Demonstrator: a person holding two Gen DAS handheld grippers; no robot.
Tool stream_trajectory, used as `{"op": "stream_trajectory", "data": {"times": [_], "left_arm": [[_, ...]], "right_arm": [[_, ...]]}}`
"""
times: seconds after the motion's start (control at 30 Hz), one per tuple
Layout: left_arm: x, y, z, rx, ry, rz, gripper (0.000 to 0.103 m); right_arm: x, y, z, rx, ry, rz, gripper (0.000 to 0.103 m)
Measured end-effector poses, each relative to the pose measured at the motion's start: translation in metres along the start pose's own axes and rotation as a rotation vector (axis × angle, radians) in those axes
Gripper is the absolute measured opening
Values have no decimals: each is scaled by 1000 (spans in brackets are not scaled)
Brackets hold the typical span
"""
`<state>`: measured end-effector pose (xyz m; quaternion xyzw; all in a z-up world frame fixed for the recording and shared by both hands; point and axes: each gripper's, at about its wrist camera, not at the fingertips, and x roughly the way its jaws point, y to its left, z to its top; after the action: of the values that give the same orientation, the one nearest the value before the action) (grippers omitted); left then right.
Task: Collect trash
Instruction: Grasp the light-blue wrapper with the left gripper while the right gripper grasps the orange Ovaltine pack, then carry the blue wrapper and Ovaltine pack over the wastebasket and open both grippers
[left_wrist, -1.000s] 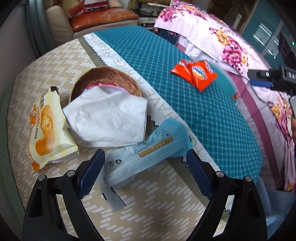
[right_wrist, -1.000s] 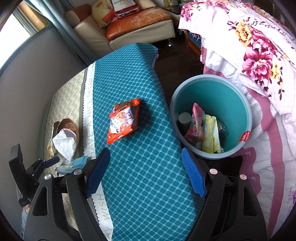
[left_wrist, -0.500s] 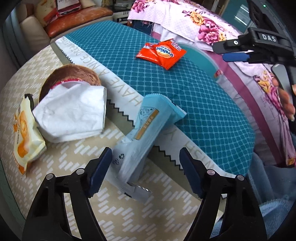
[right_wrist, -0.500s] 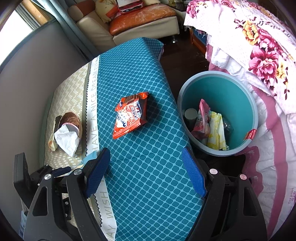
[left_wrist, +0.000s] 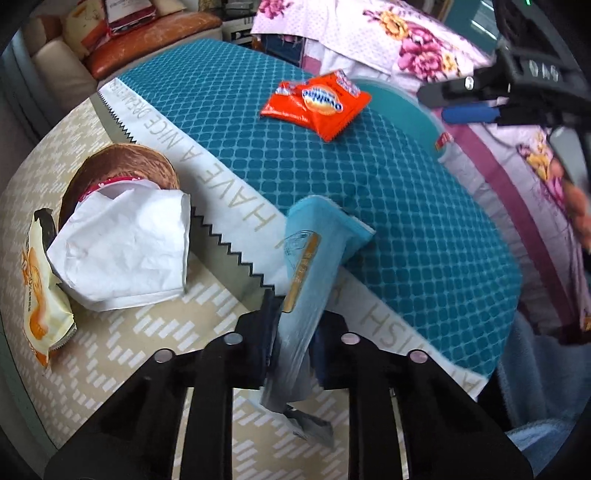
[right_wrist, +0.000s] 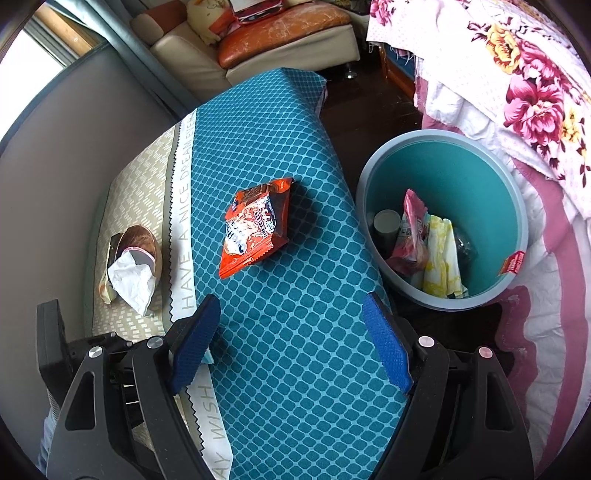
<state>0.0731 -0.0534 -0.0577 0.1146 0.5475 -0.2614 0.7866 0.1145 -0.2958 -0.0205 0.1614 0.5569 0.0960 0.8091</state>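
Left claw (left_wrist: 293, 343): closing on the light-blue wrapper (left_wrist: 314, 258), low end pinched (confirm bite, then lift).
Right claw (right_wrist: 291, 343): wide, empty, above the bench (right_wrist: 295, 387).
Orange packet (right_wrist: 255, 225): mid-bench, next.
Bin (right_wrist: 517, 206): beside the bench; carry there.

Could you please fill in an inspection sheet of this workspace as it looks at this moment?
Surface: table under teal and beige cloth.
Job's things: light blue wrapper; orange snack packet; yellow packet; white tissue over brown bowl; teal bin beside the table, holding trash.
Clutter: nothing seen.
Grippers: left tool closing, pads on the blue wrapper; right tool open, empty.
Cables: nothing seen.
Surroundings: floral bedding, sofa.
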Motion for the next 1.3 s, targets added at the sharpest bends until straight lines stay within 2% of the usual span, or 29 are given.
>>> {"op": "stream_trajectory", "data": {"times": [0.1, 0.4, 0.53, 0.73, 0.77, 0.8, 0.9, 1.3], "left_arm": [[-10, 6, 9, -72, -30, -42, 16], [-35, 33, 35, -255, -133, -65, 16], [-48, 53, 41, -328, -181, -69, 16], [-50, 78, 43, -410, -198, -59, 16], [-50, 79, 43, -416, -197, -57, 16], [-49, 80, 44, -420, -195, -56, 16], [-46, 79, 47, -422, -189, -59, 16], [-36, 36, 77, -344, -175, -61, 16]], "right_arm": [[5, -1, 2, 7, 9, 2, 76], [25, 2, 22, 0, 0, 45, 76], [46, 6, 37, 8, 32, 86, 76], [70, 16, 47, -14, 49, 89, 75], [72, 15, 47, -14, 53, 93, 67], [72, 14, 47, -13, 47, 101, 52], [71, 19, 46, -36, 28, 99, 30], [27, -6, 42, -23, -81, 78, 28]]}}
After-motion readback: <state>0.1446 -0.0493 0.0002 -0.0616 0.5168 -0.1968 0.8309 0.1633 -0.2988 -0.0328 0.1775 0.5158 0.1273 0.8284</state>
